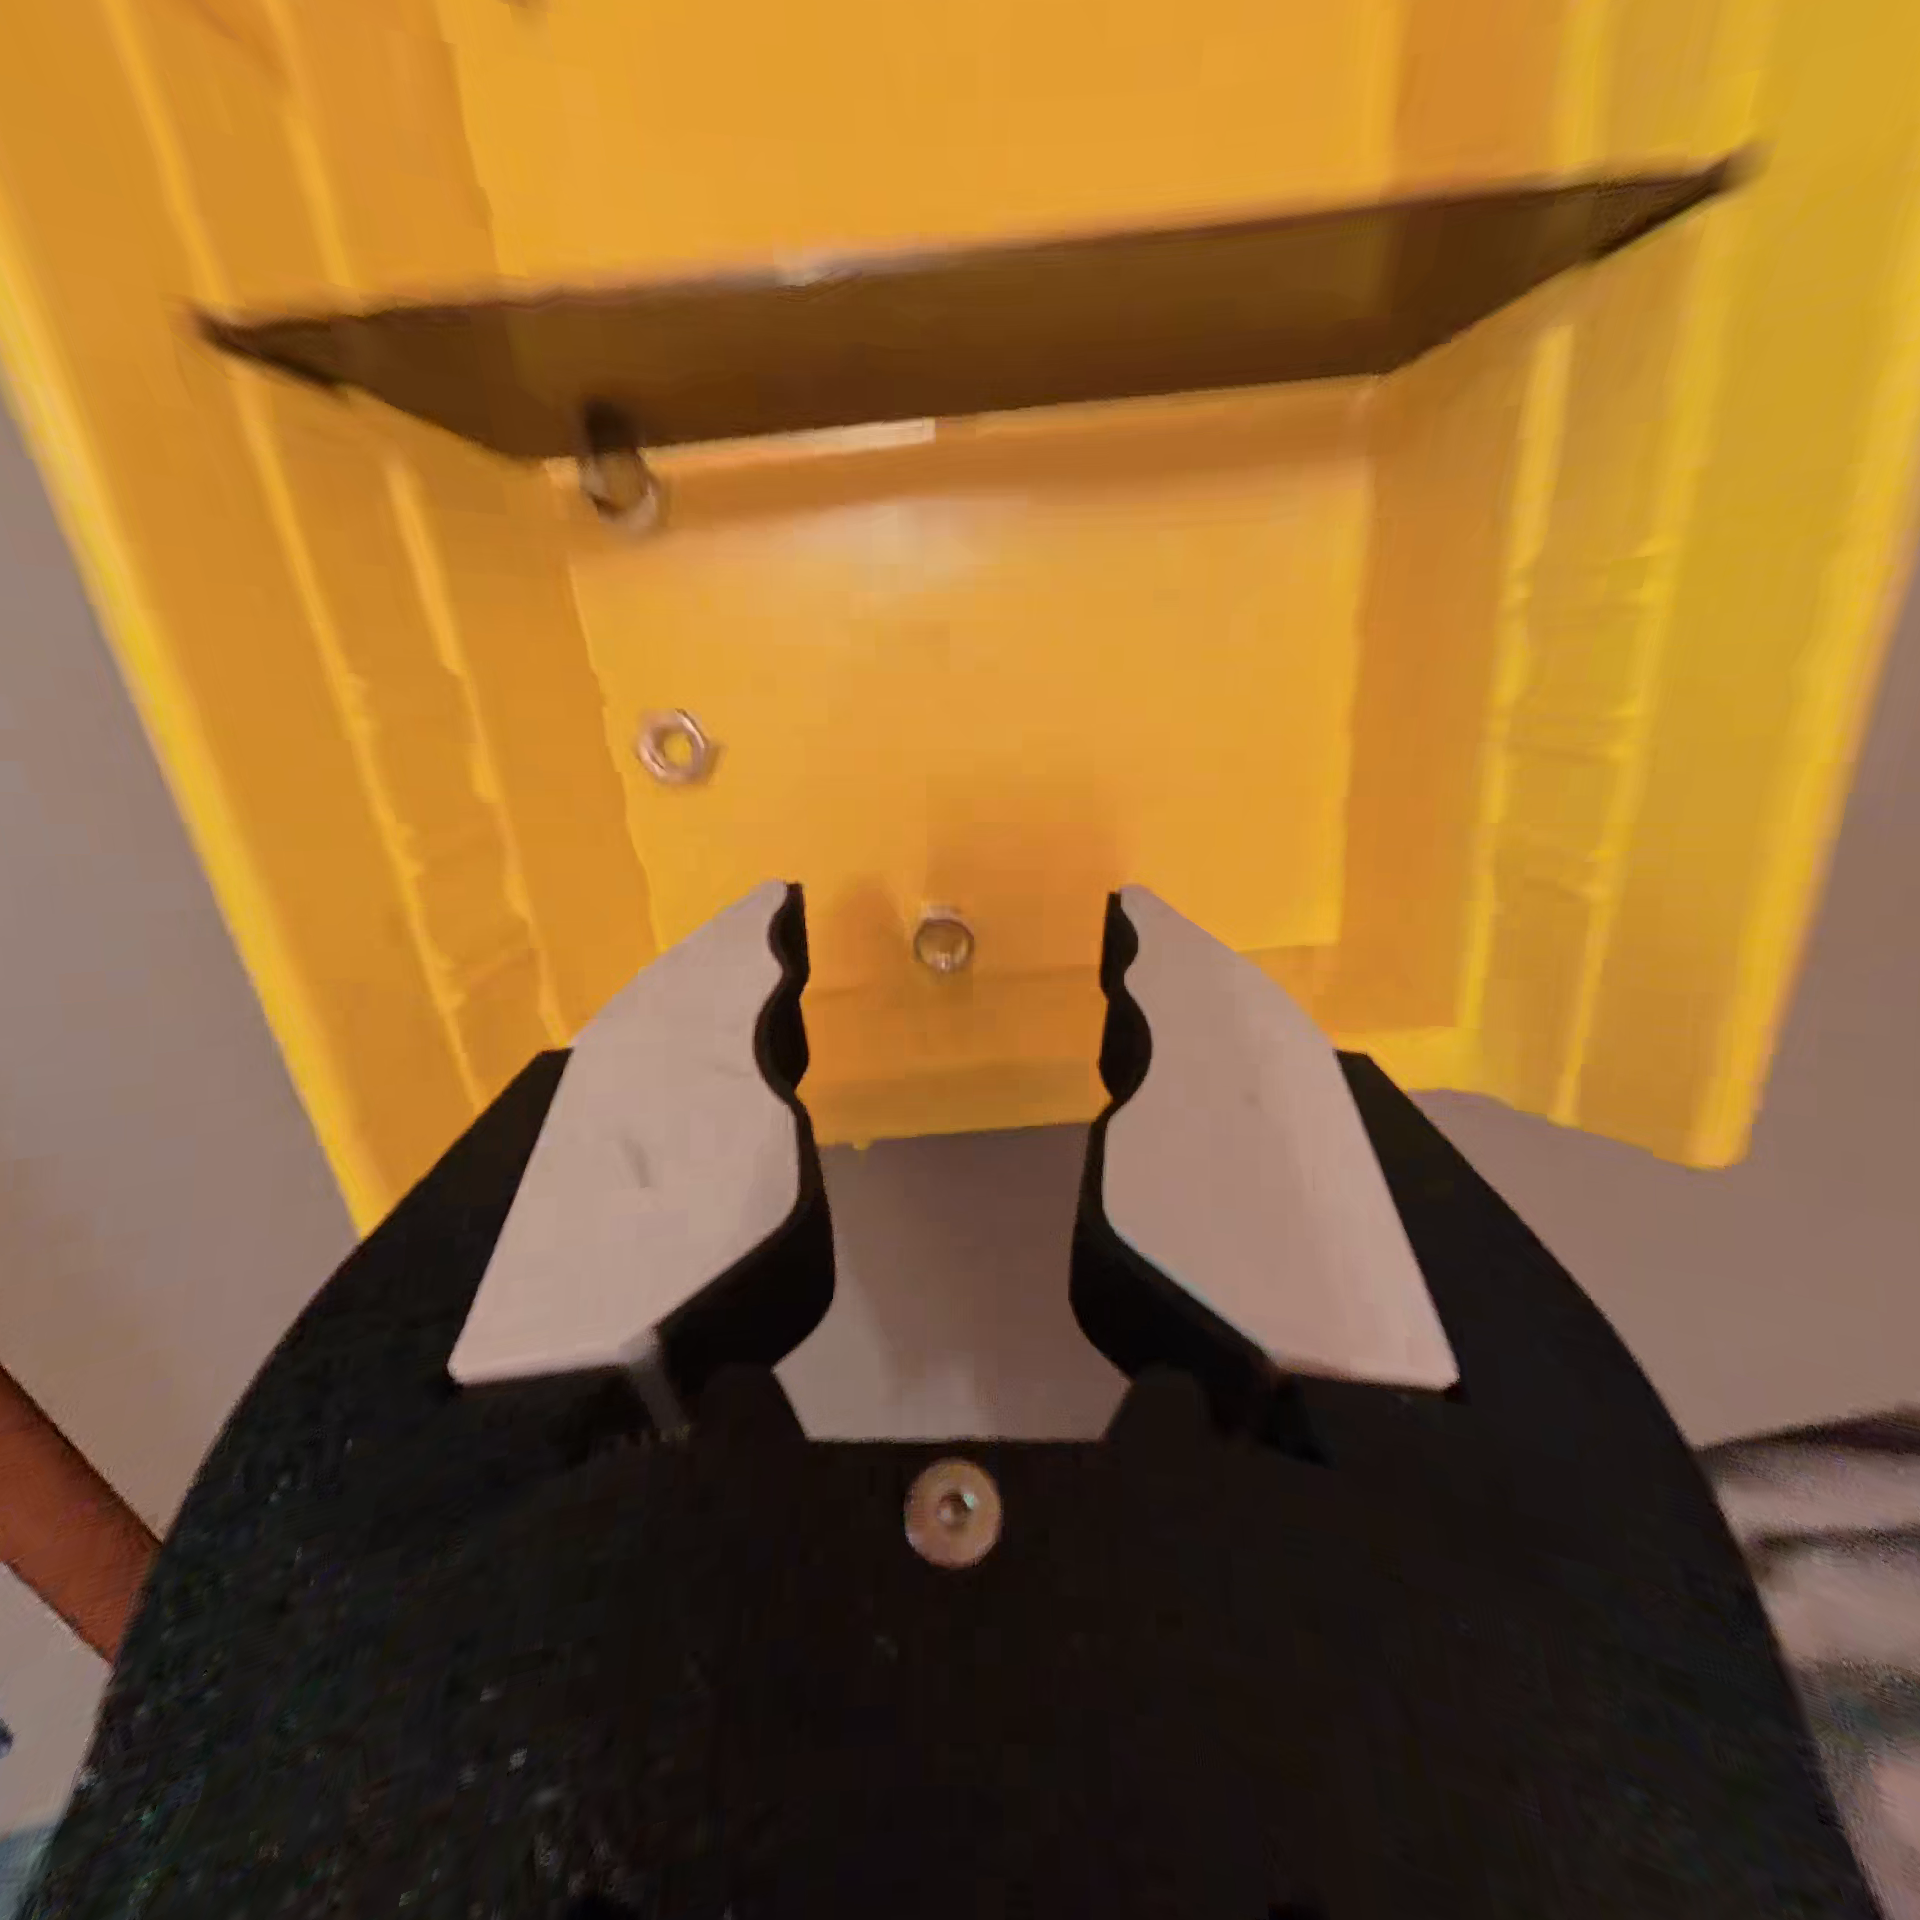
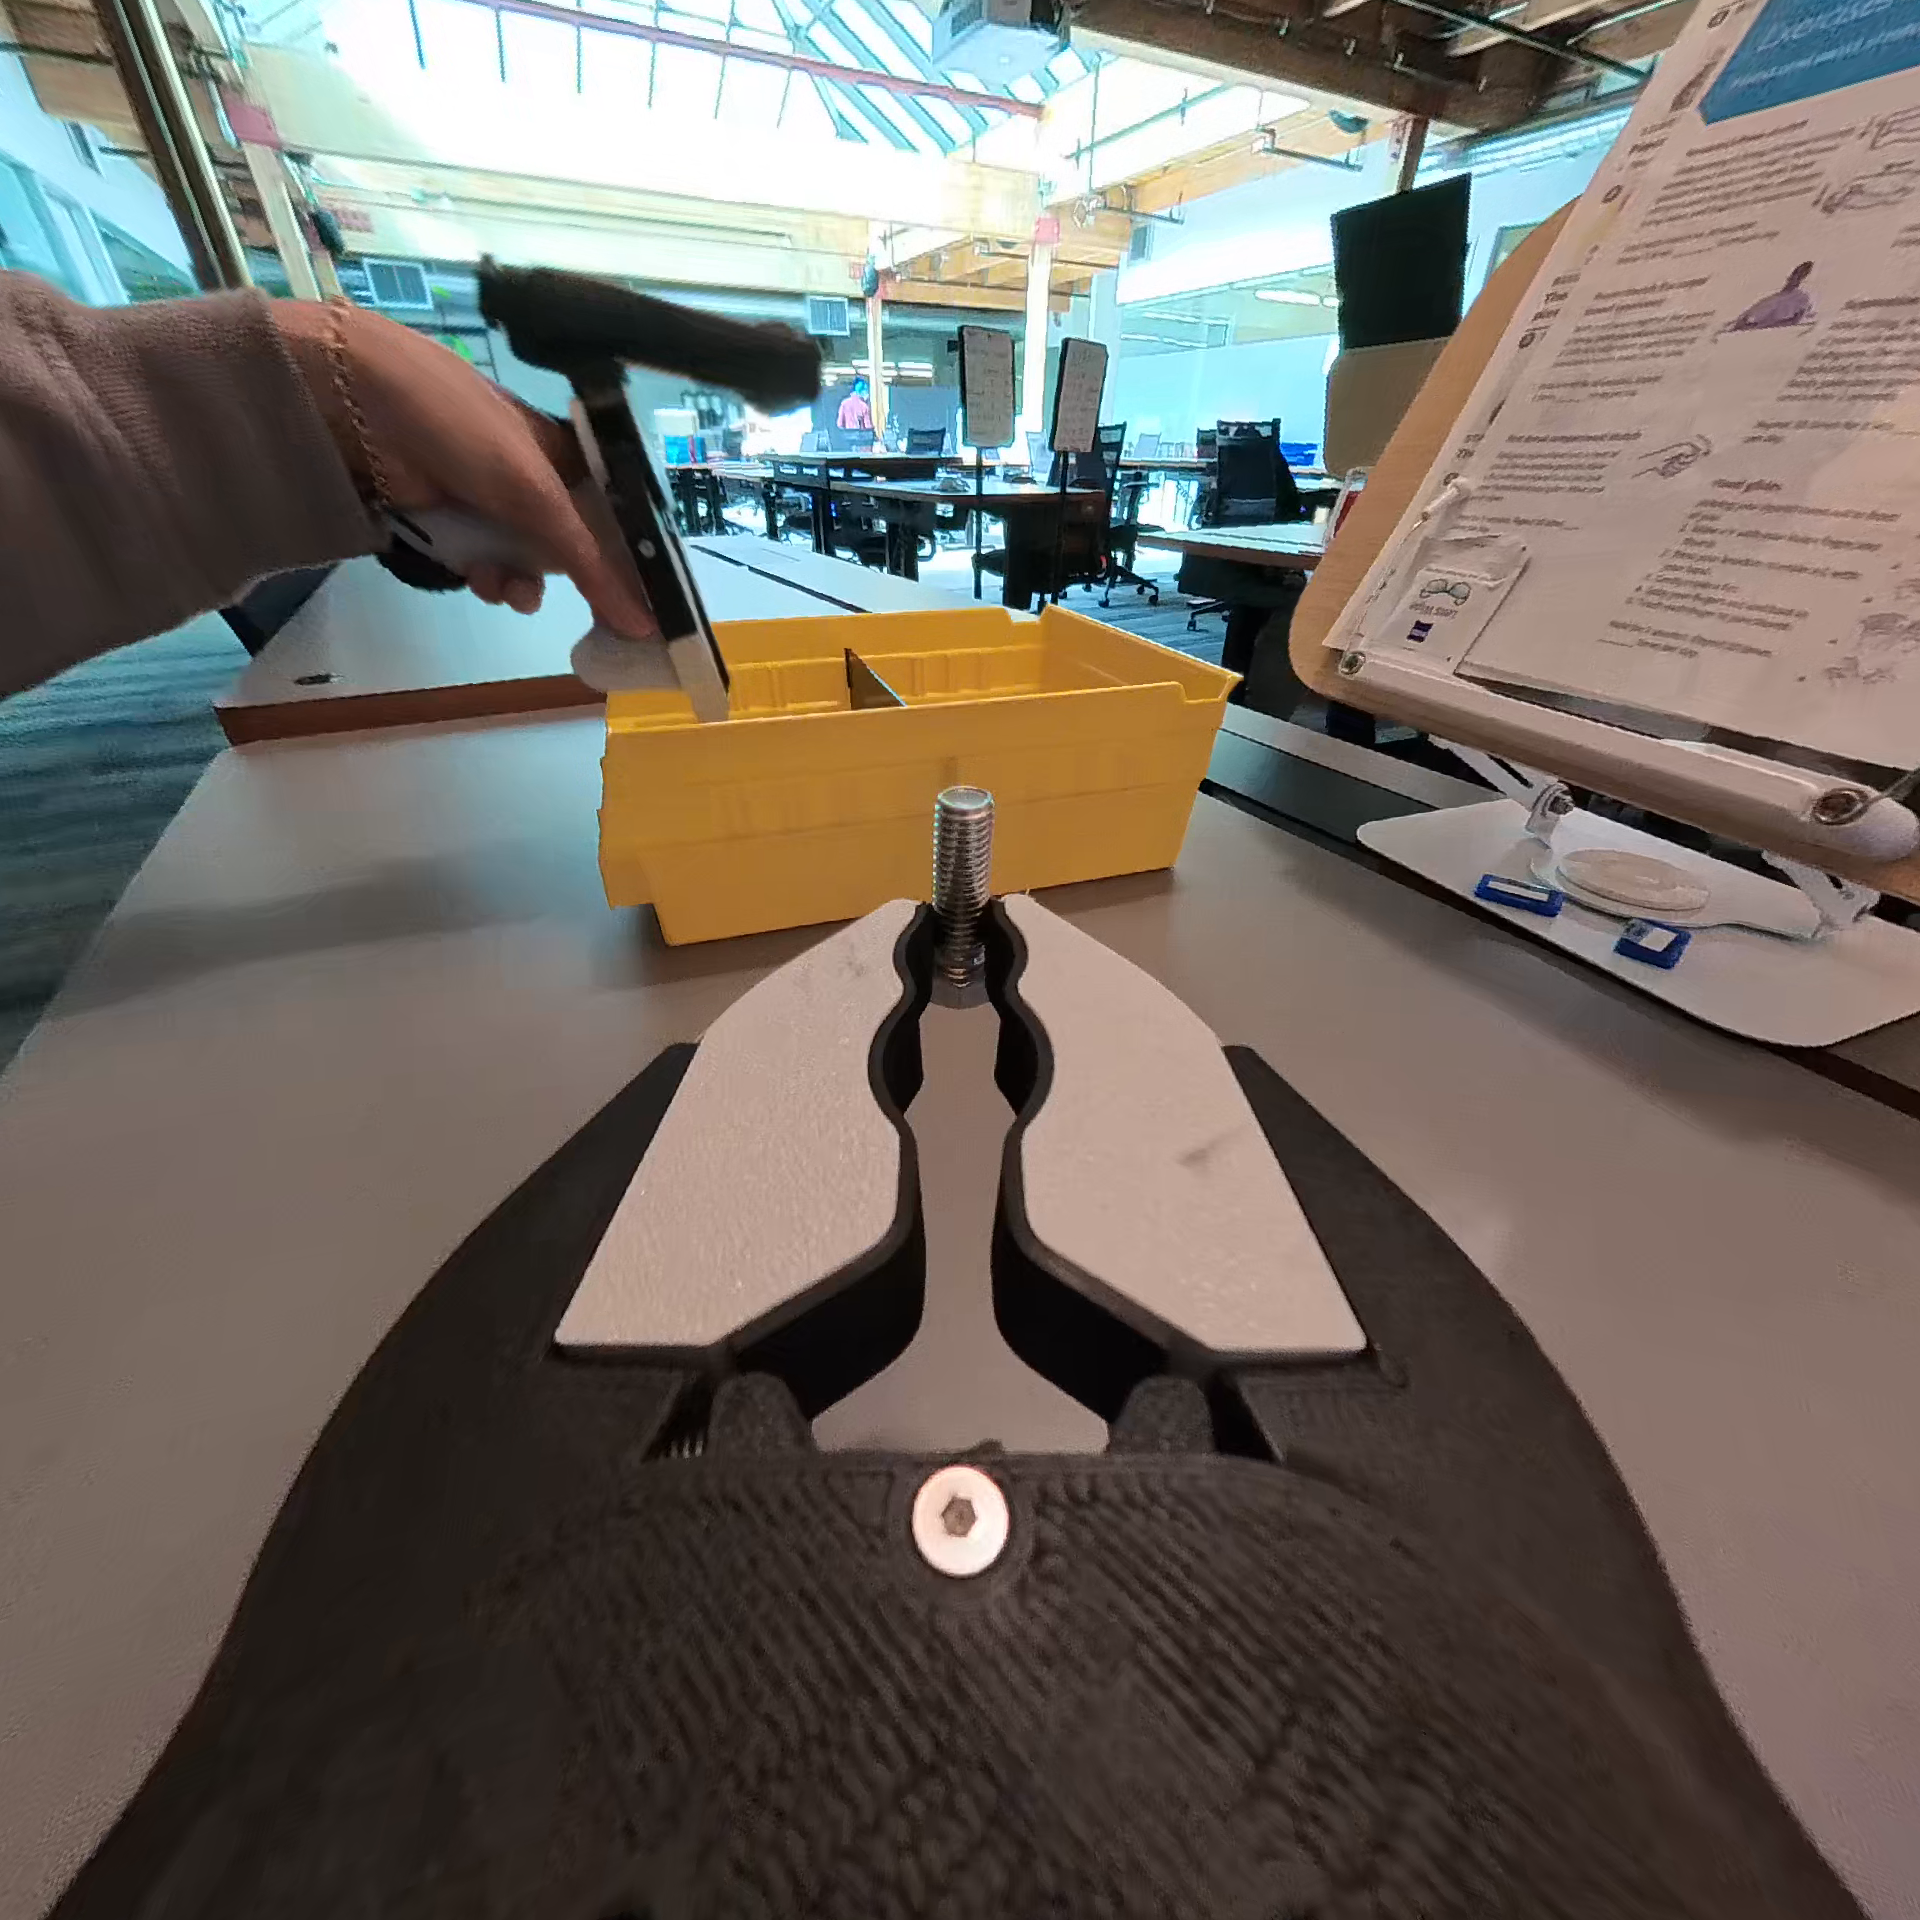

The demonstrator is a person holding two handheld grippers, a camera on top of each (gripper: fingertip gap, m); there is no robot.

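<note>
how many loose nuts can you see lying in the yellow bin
2, maybe 3. One nut lies near the yellow bin's left wall; one sits between the left gripper's open fingers, untouched. A blurred metal piece by the dark divider may be another.

The bolt's (image 2: 963,883) head is hidden between the jaws; bin divider (image 1: 935,322) blurred.

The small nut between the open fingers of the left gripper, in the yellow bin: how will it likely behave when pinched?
The nut is tiny, smooth metal lying loose on slick yellow bin floor, so it probably slides or flips away. It looks rigid and light. The left gripper has wavy pads that might seat it.
</note>
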